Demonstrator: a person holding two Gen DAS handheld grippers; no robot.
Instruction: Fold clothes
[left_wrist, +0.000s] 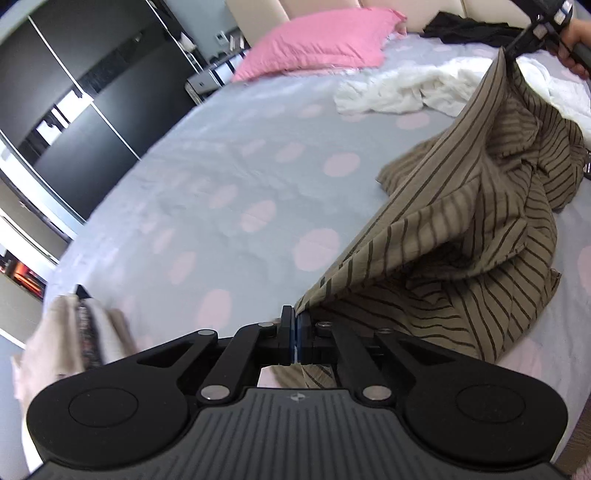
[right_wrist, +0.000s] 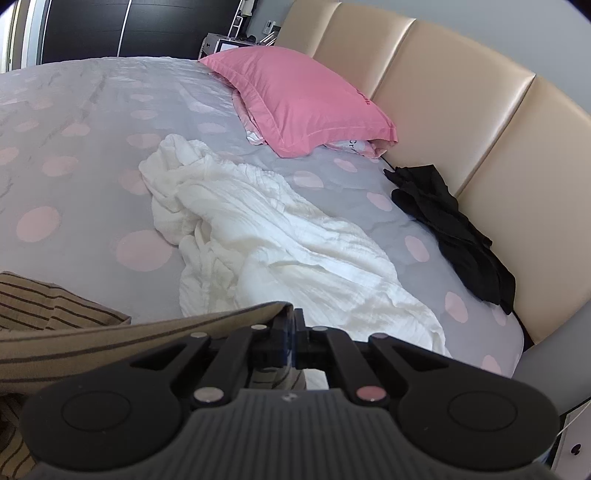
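Grippers both clamp the striped shirt (left_wrist: 480, 206), left gripper (left_wrist: 296, 325) and right gripper (right_wrist: 291, 325) closed on its edges beside the white garment (right_wrist: 258, 236); next, I judge, spread it flat.

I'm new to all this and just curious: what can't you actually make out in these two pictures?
- Striped garment: what kind it is; bunched, and cut off by the right wrist view's left edge.
- Blurred beige item, left wrist view: unidentifiable.
- Black garment: crumpled, type unclear.
- Pillow lettering, right wrist view: too small.
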